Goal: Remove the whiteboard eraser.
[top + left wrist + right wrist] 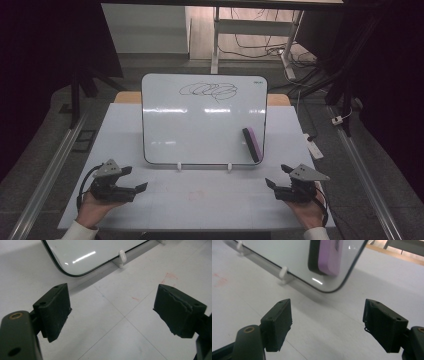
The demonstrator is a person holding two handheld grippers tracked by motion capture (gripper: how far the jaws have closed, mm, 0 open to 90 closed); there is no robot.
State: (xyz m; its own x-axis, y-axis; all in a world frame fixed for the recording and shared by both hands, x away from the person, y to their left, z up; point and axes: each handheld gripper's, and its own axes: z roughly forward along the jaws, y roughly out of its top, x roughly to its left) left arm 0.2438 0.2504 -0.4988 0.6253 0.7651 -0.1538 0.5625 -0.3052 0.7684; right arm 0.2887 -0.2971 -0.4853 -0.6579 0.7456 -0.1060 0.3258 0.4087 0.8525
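Resting wide-jawed and empty below the whiteboard (203,119), both grippers wait; the right gripper (280,180) probably next takes the purple eraser (252,144) to wipe the scribble (209,90).

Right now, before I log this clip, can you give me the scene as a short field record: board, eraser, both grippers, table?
whiteboard: propped on the table, leaning back, on two small white feet
marking: black scribble near the board's top edge
eraser: black and purple, on the board's lower right part
left gripper: open, holds nothing, in front of the board's lower left corner
right gripper: open, holds nothing, in front of the eraser
table: white top with a faint red smudge between the grippers
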